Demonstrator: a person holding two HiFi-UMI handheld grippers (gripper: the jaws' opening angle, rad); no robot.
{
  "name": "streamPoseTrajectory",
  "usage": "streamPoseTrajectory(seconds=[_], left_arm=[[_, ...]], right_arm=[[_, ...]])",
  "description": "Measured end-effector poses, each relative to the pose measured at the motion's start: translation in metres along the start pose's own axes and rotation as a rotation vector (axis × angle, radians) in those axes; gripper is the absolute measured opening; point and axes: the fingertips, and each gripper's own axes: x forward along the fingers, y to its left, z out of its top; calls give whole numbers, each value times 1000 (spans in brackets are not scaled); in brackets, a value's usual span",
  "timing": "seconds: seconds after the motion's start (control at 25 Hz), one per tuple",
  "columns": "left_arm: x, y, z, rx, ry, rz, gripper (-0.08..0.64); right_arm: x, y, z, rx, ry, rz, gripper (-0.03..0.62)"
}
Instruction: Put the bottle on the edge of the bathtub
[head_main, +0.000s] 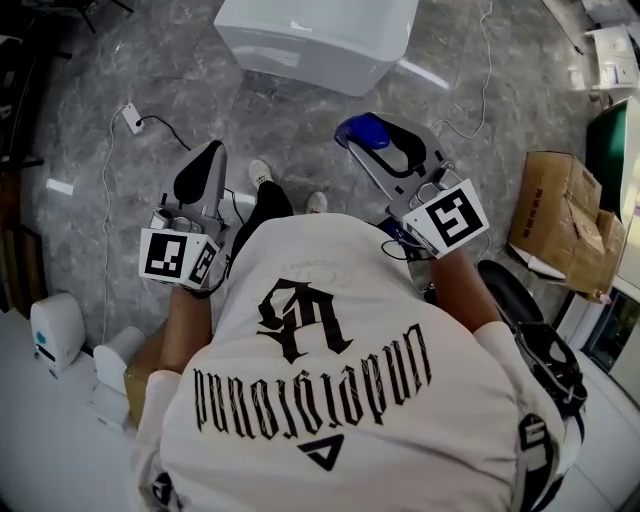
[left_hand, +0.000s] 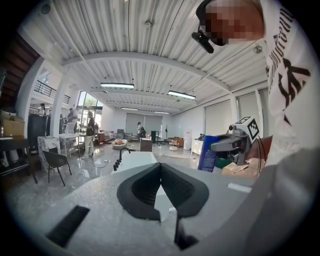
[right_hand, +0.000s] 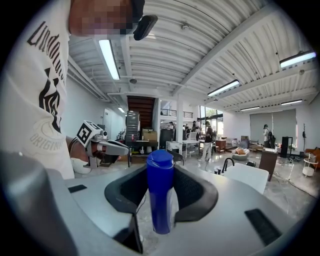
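Observation:
A blue bottle (right_hand: 160, 192) with a blue cap stands upright between my right gripper's (right_hand: 161, 170) jaws, which are shut on it. In the head view the bottle (head_main: 364, 131) shows at the tip of the right gripper (head_main: 378, 140), held out in front of the person over grey marble floor. The white bathtub (head_main: 318, 40) sits further ahead; its rim and black faucet also appear as the bathtub (right_hand: 246, 176) at right and the bathtub (left_hand: 133, 161) ahead. My left gripper (left_hand: 160, 166) is shut with nothing in it, and is seen as the left gripper (head_main: 206, 152) at the person's left.
Cardboard boxes (head_main: 562, 212) stand at the right. A white cable and plug (head_main: 132, 118) lie on the floor to the left. A small white device (head_main: 55, 332) sits at lower left. A black chair (left_hand: 55, 161) and people stand far off.

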Motion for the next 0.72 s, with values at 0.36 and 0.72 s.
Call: streamPoseTrajectory(seconds=[0.36,0.72], left_arm=[[21,55,4,-19,0,-8,15],[34,150,12,-39,-7,-15,15]], right_arm=[[56,-19,8,3,24,-1,157],[145,-36,33,-3,36,-25,156]])
